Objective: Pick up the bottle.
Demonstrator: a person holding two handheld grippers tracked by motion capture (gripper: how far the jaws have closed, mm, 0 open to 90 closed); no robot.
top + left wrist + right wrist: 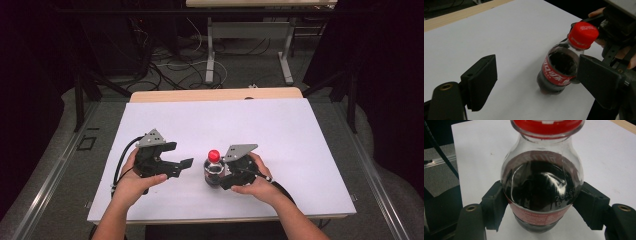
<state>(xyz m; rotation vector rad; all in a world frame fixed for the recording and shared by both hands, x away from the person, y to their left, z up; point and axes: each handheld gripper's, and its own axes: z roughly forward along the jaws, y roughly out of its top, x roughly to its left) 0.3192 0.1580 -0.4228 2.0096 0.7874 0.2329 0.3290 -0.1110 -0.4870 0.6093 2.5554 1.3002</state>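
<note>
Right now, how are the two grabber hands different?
The right gripper has its fingers squeezed on the cola bottle; the left gripper has its fingers wide apart, holding nothing. The right one sits at the bottle; the left one waits beside it. Both are black.

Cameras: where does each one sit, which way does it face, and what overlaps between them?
High view: above the person's side, facing forward and down on the table; forearms, left gripper and right gripper show.
Left gripper view: rides the left gripper, jaws apart, facing the bottle.
Right gripper view: rides the right gripper, its jaws on either side of the bottle's body.
Shared: all three show the red-capped bottle on the white tabletop.
</note>
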